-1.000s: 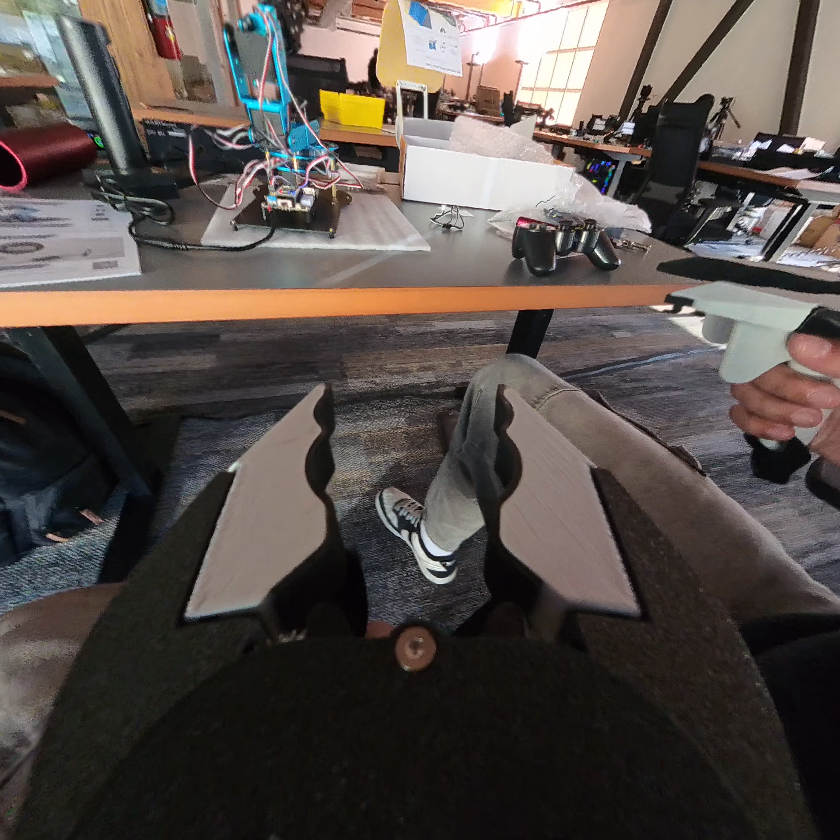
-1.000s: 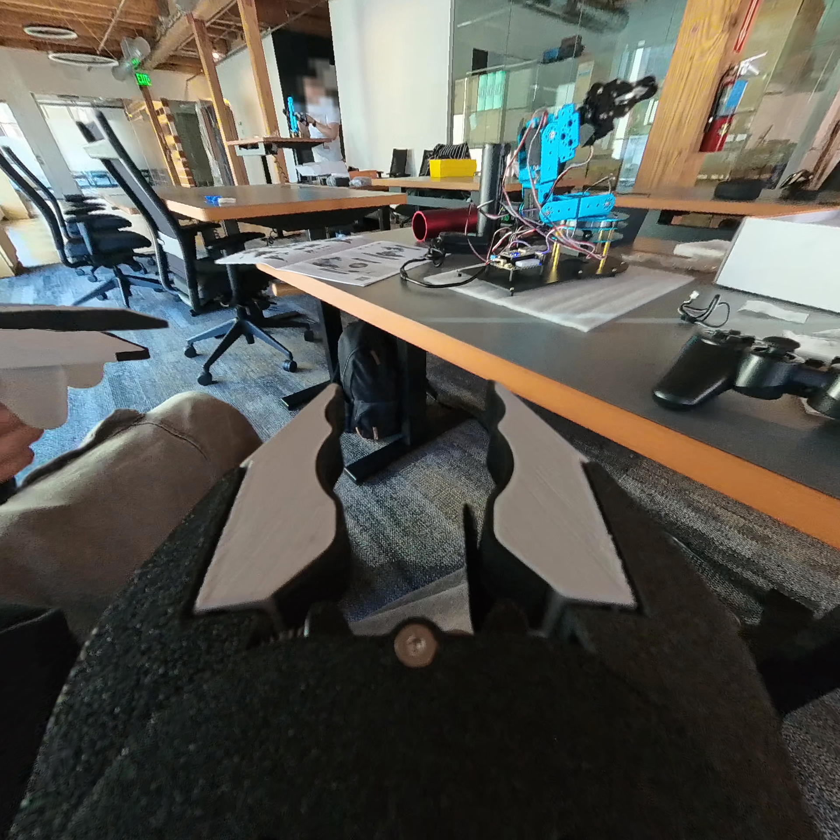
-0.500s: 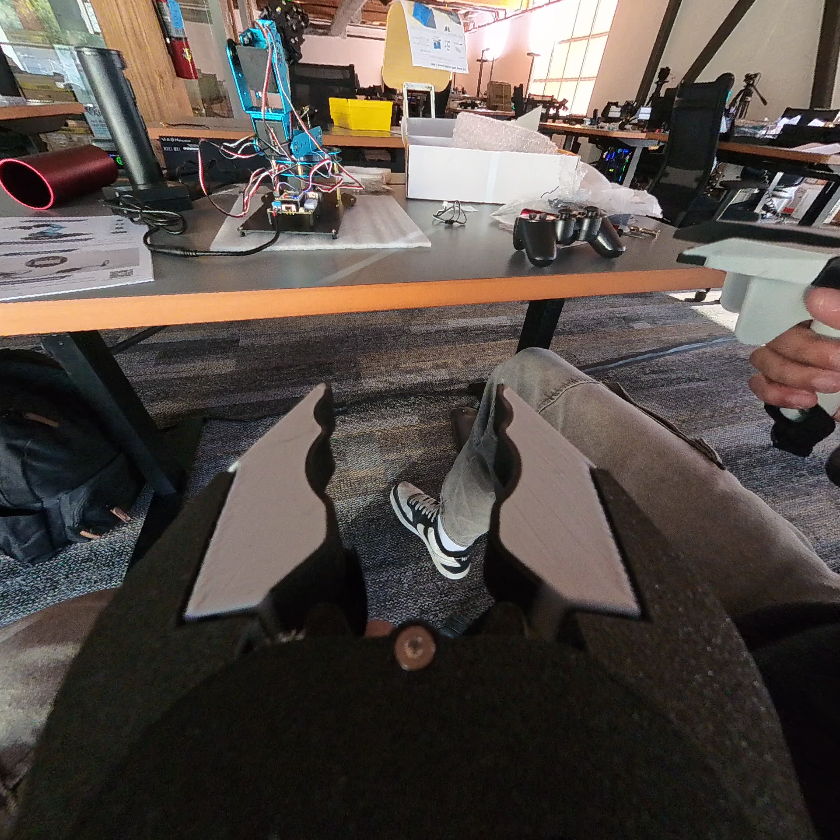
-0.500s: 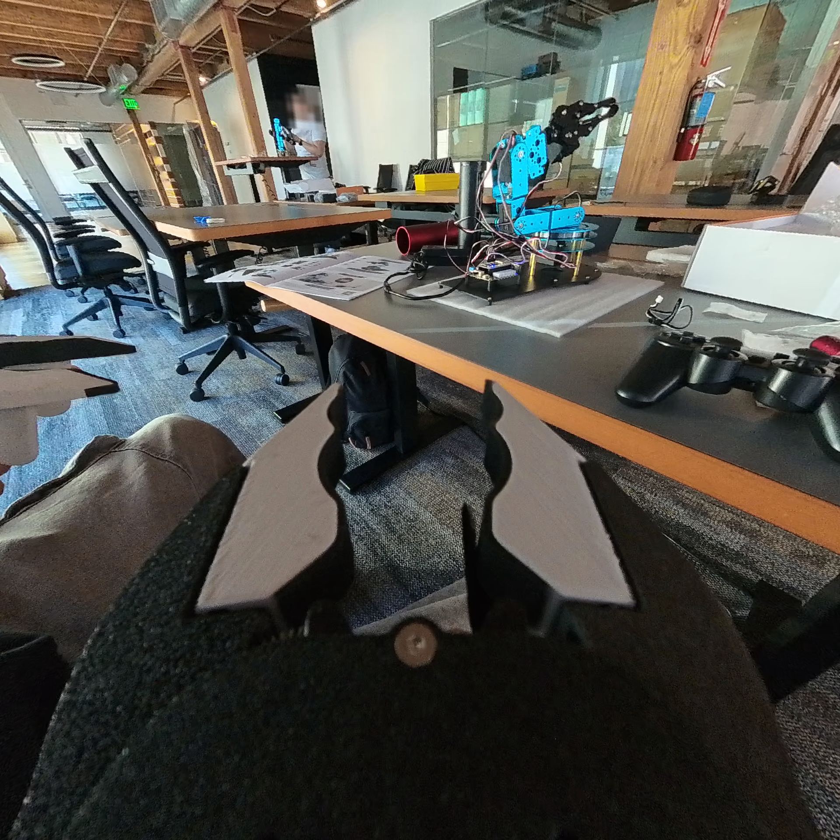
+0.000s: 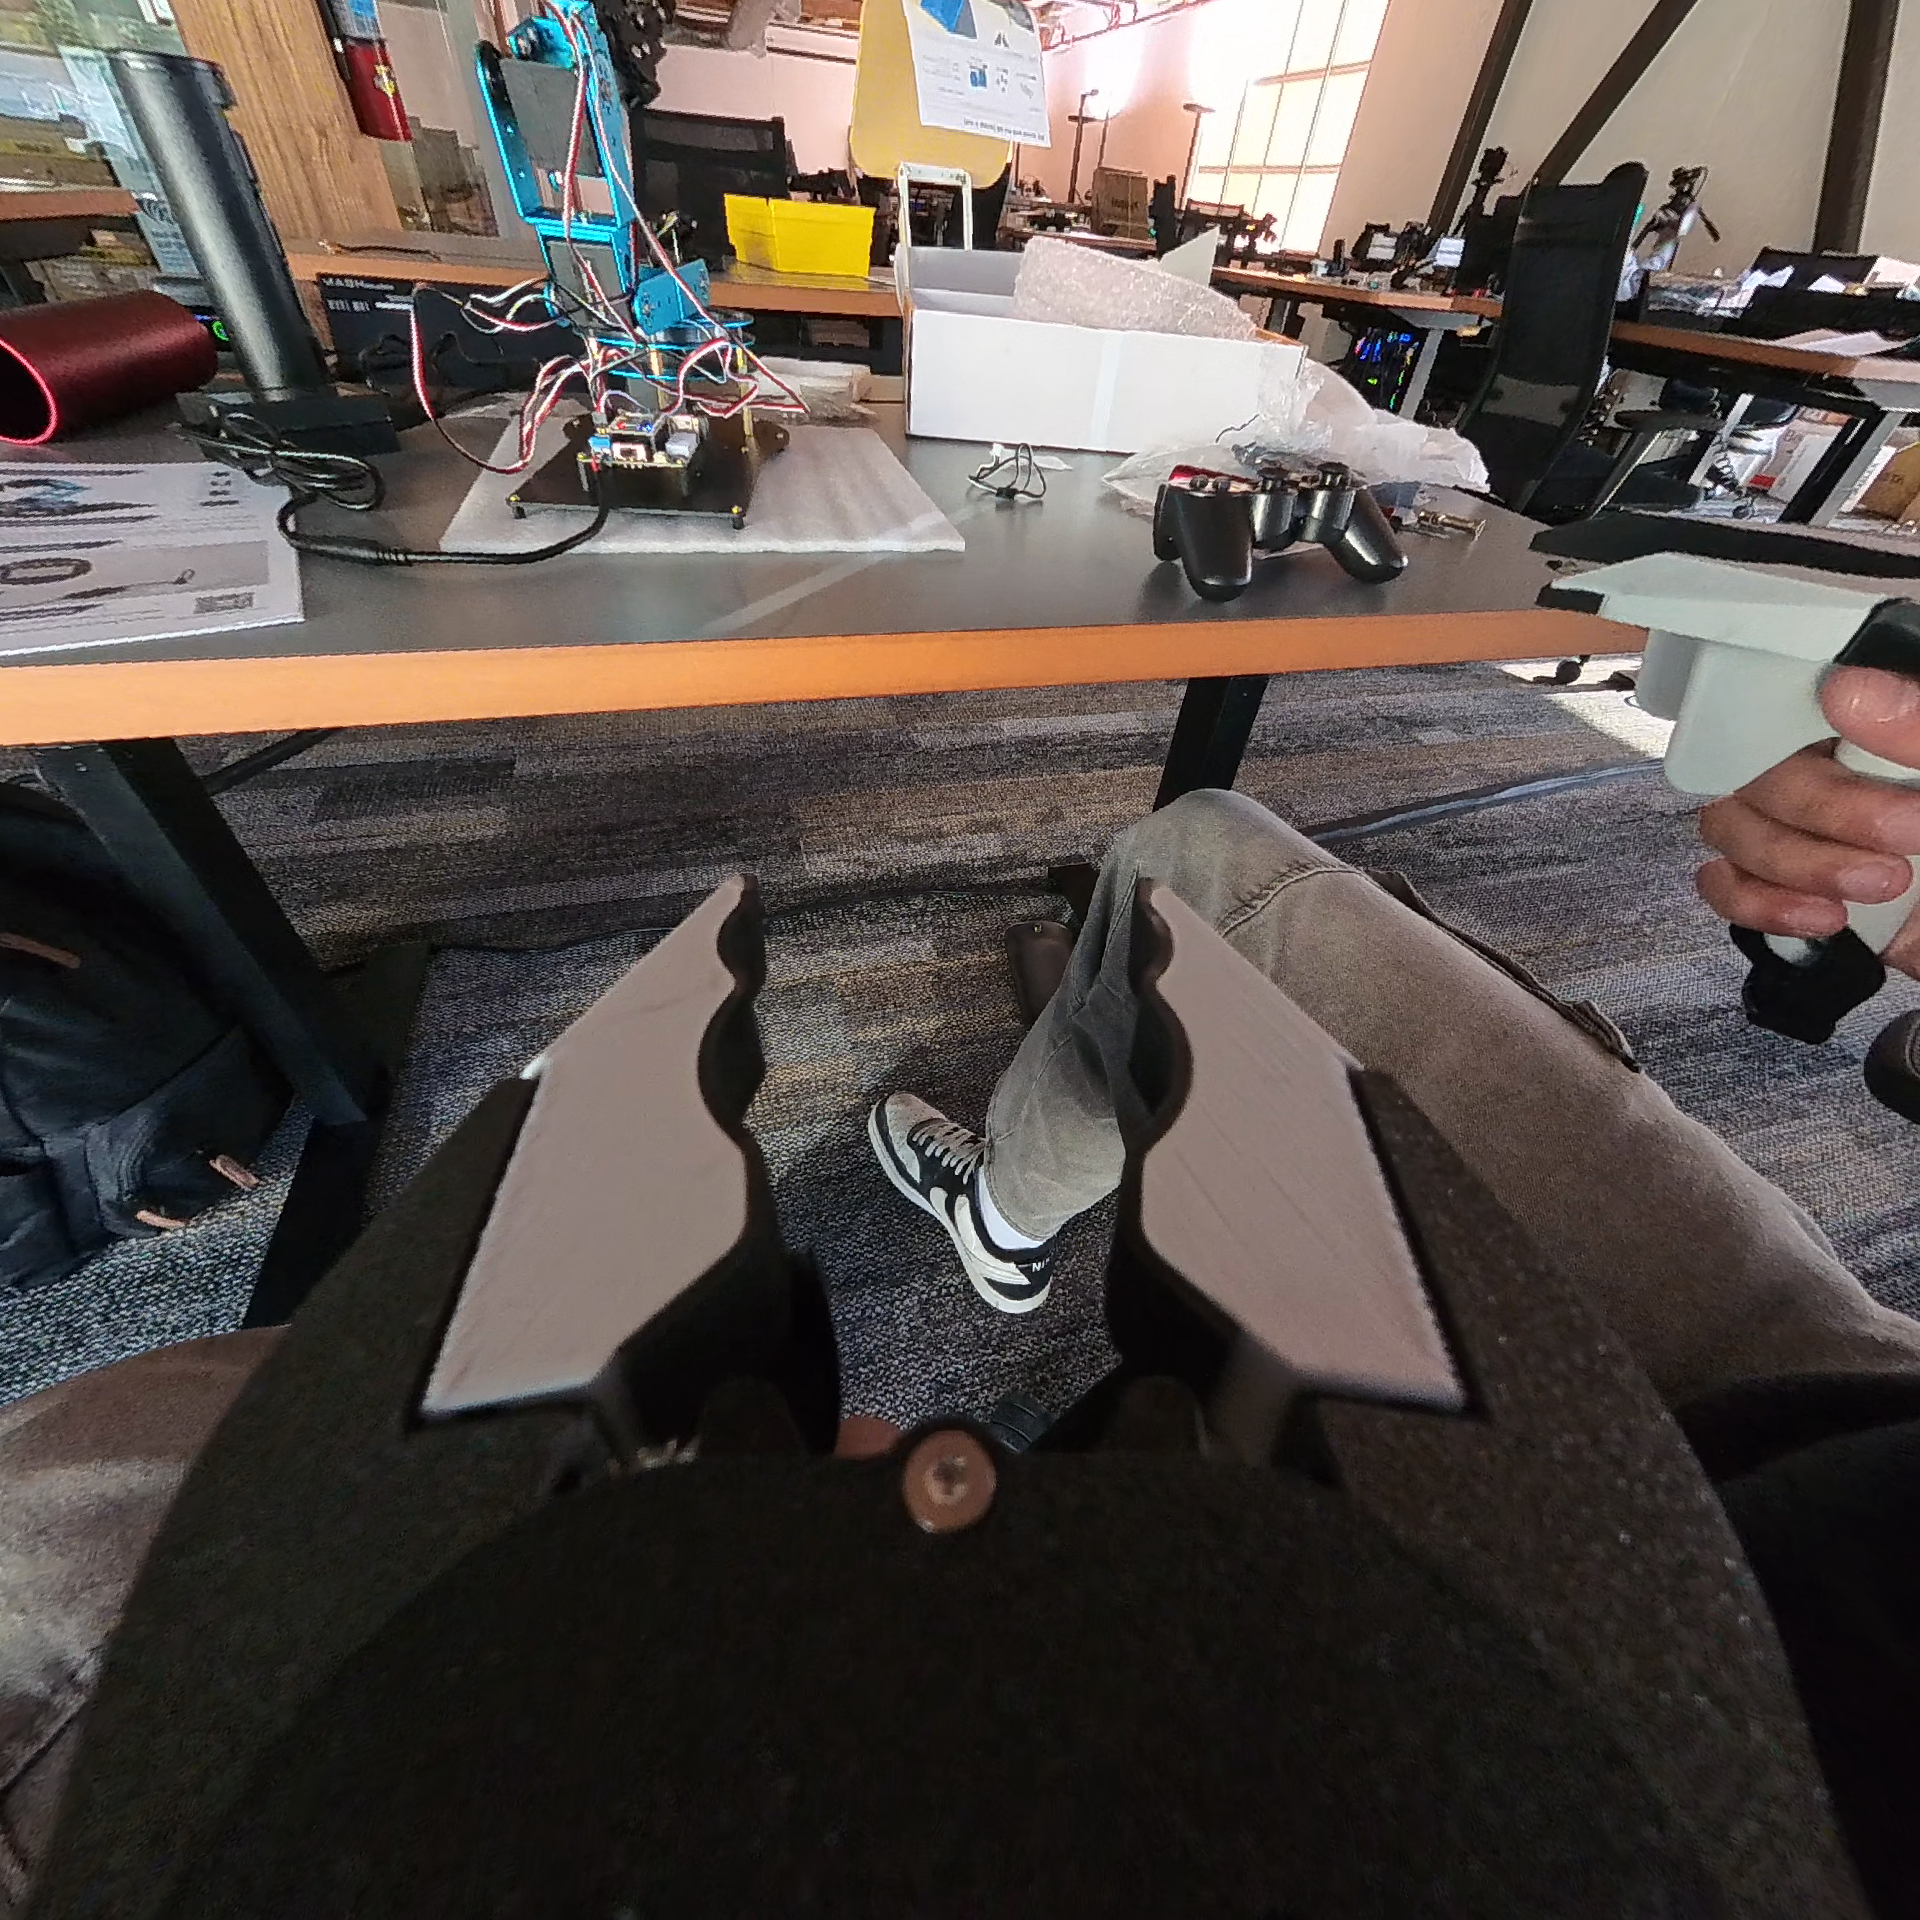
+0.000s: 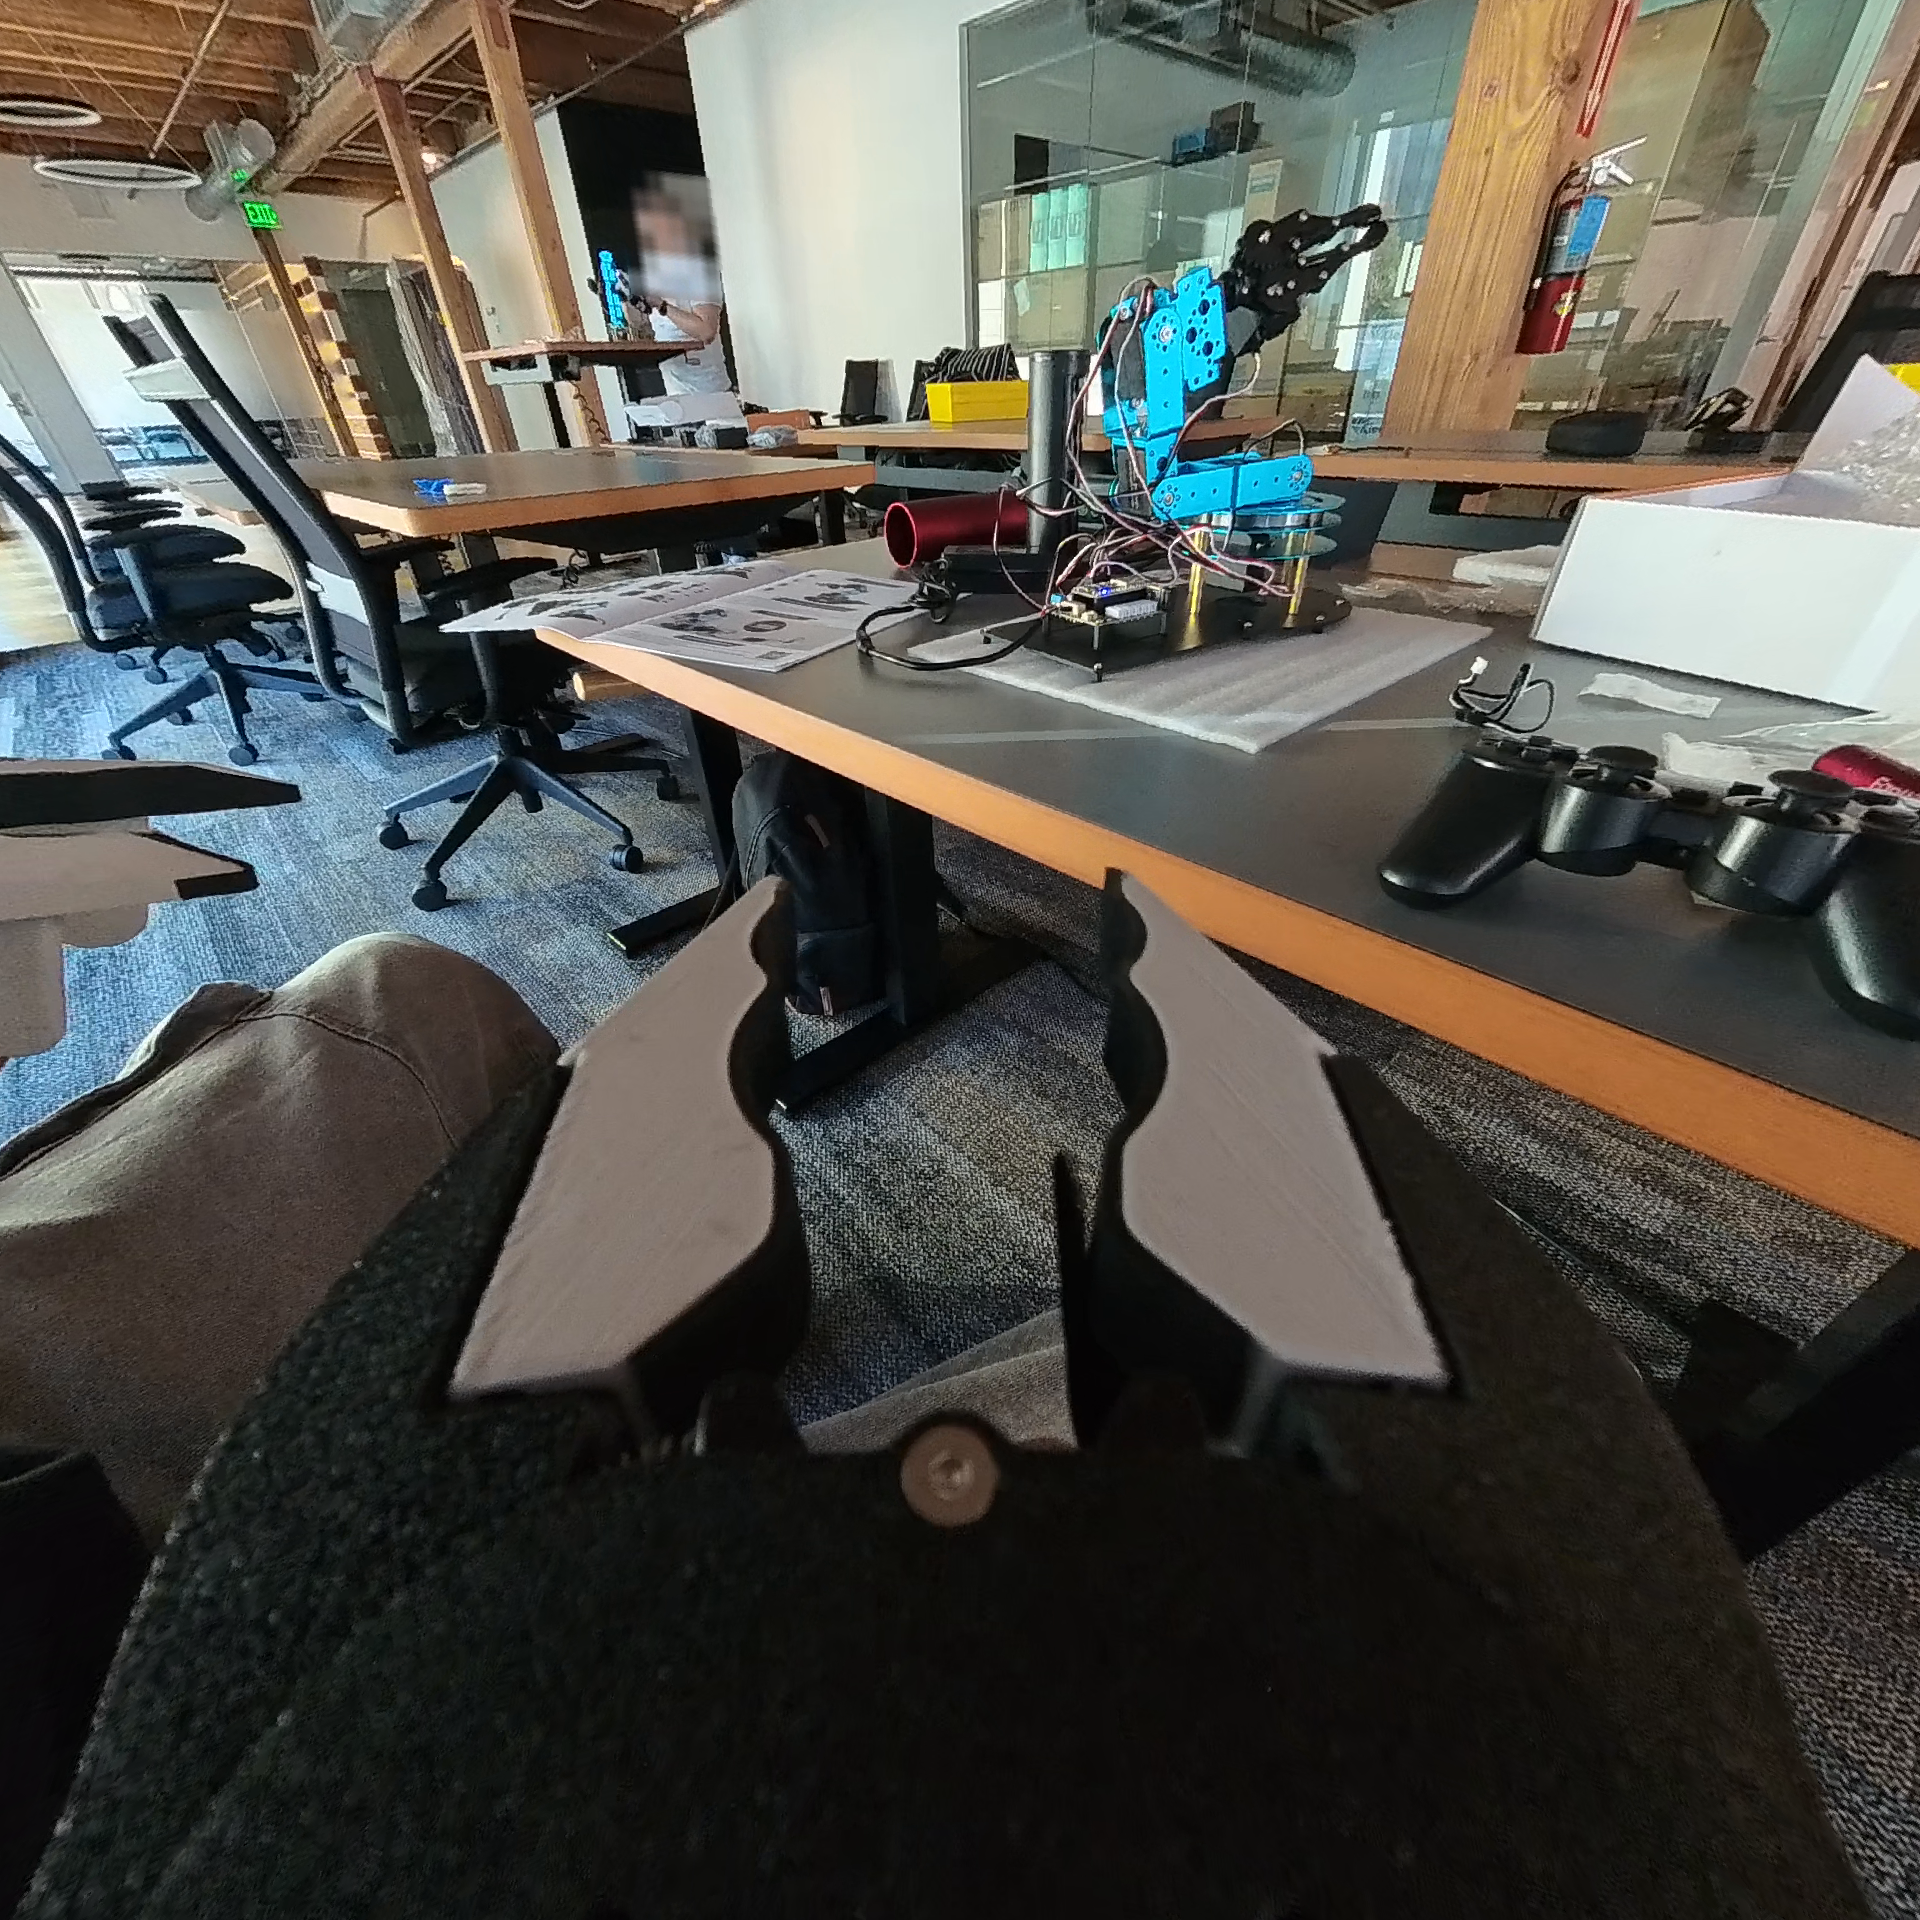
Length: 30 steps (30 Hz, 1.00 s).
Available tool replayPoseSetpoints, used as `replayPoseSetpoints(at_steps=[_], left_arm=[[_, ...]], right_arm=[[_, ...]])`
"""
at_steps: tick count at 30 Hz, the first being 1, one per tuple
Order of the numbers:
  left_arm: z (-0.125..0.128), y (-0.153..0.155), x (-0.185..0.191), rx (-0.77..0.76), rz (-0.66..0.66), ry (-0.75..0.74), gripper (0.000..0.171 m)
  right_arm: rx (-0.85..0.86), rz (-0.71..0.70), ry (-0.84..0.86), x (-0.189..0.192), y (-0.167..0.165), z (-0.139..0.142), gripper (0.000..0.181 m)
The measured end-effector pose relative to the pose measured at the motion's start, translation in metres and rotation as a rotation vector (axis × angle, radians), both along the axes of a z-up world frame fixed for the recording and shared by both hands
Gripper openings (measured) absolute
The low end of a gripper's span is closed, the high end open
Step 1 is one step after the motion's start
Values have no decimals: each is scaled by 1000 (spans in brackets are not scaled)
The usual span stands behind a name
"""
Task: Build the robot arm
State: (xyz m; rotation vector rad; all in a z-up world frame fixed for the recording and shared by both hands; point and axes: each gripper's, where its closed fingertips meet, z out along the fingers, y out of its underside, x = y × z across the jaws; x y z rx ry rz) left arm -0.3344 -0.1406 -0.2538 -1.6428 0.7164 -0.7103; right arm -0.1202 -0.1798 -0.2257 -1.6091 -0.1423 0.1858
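Below the table [image 5: 727, 675], both grippers, left gripper [image 5: 940, 914] and right gripper [image 6: 940, 914], hang released; one black controller [image 5: 1273, 525] lies above.

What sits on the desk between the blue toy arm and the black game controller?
A small coiled black wire on bare desk, between blue arm and controller, in the left view.

Bright daylight, glare from far windows [image 5: 1262, 156], sharp focus, wide-angle edge distortion

Left gripper [image 5: 940, 914]: fingers [image 5: 613, 1153] spread apart, empty, held low over the lap, aimed forward.
Right gripper [image 6: 935, 909]: fingers [image 6: 1262, 1153] spread apart, empty, held low, level.
Right hand [image 5: 1813, 842]: wrapped around the right gripper's handle.
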Motion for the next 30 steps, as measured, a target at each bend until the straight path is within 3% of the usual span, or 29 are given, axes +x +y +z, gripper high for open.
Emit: replayPoseSetpoints(at_steps=[30], left_arm=[[-1, 1, -1, -17, 1, -2, 70]], right_arm=[[-6, -1, -15, 1, -2, -1, 54]])
